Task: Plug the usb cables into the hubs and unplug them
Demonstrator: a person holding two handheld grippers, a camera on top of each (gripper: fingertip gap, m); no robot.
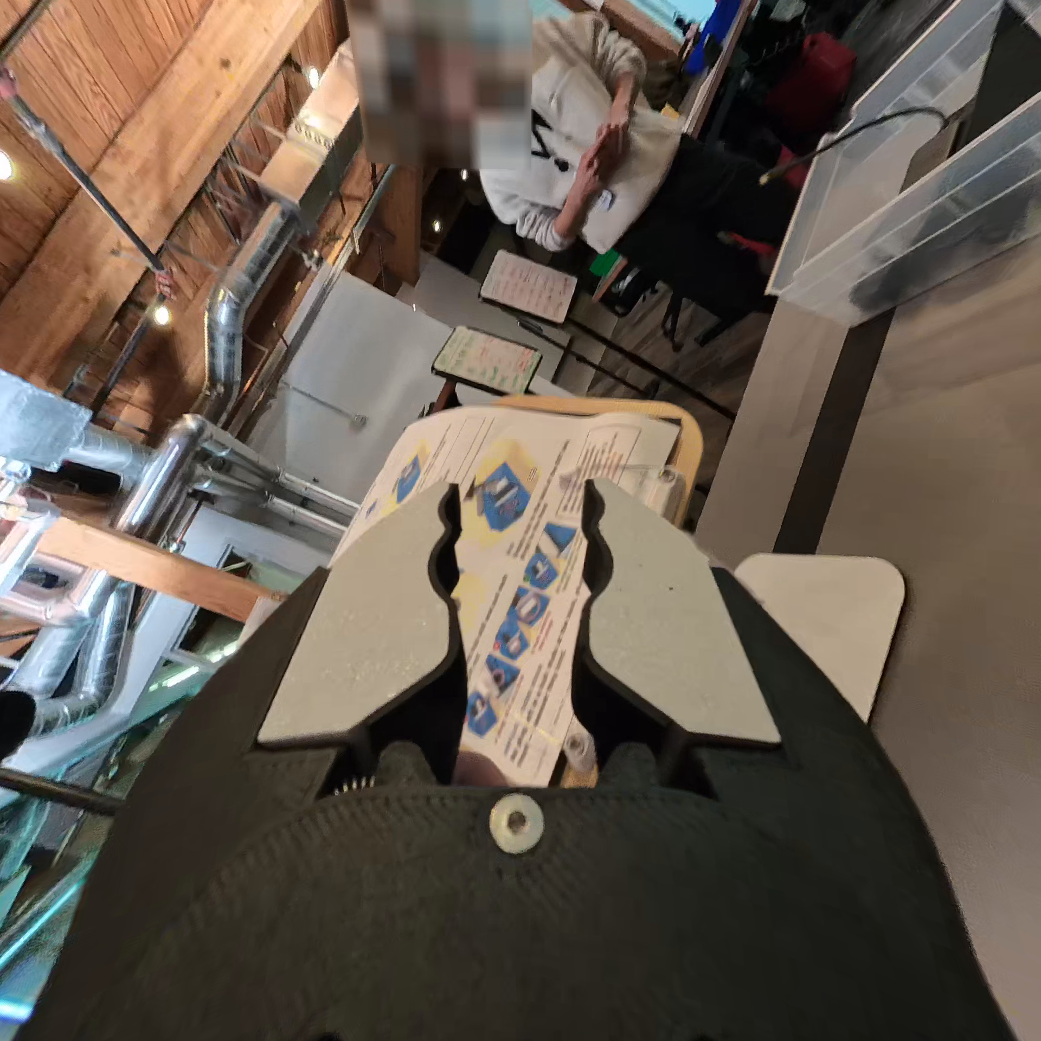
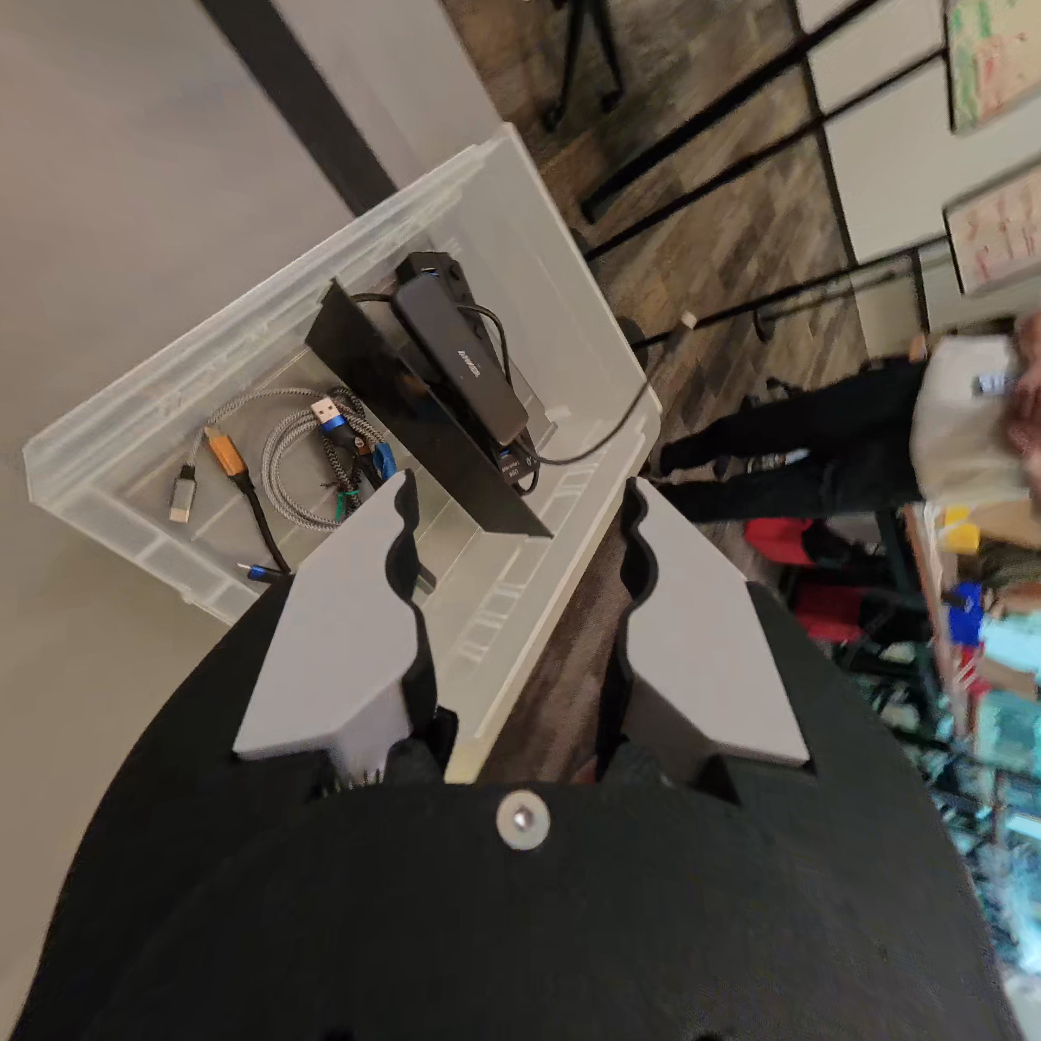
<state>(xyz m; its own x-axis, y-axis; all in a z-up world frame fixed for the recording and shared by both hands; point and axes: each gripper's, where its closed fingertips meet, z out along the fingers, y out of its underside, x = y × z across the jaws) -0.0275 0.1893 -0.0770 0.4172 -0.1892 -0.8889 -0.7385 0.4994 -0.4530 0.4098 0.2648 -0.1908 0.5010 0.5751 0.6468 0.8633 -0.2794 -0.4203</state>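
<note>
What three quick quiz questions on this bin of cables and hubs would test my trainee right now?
1. True or false: the right gripper already holds a cable.
2. In the clear plastic bin, what separates the dark slim hub from the loose cables? A) black divider panel B) foam block C) nothing
3. Fill in: the cable plug with the orange shell lies ___ the bin.

Key: 1 false, its jaws stand open and empty; the left gripper is open too. 2 A. 3 inside.
</note>
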